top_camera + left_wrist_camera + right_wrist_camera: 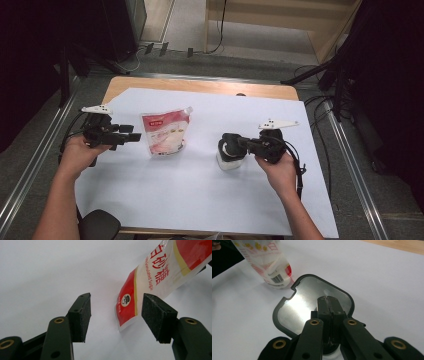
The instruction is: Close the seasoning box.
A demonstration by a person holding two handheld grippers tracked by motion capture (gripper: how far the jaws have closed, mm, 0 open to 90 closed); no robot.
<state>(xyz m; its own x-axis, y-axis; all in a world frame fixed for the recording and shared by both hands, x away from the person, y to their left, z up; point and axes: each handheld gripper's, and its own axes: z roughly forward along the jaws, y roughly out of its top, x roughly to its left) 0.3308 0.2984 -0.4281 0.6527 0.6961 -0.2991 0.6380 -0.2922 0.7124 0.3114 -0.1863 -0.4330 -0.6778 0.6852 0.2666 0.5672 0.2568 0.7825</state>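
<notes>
Tool seemingly clamped on lid

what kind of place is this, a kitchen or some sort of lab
Most likely a lab or recording workspace, not a kitchen: the table is covered by a white sheet, dark stands and trailing cables flank it, and the floor is bare.

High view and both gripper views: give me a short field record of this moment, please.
surface: table under a white sheet
sugar pouch: standing on the sheet, red and white, spout at top corner
left hand-held gripper: jaws open, pouch's lower corner between them, no contact
right hand-held gripper: jaws closed over the jar's flip lid
jar: white, upright, lid flipped open
</notes>
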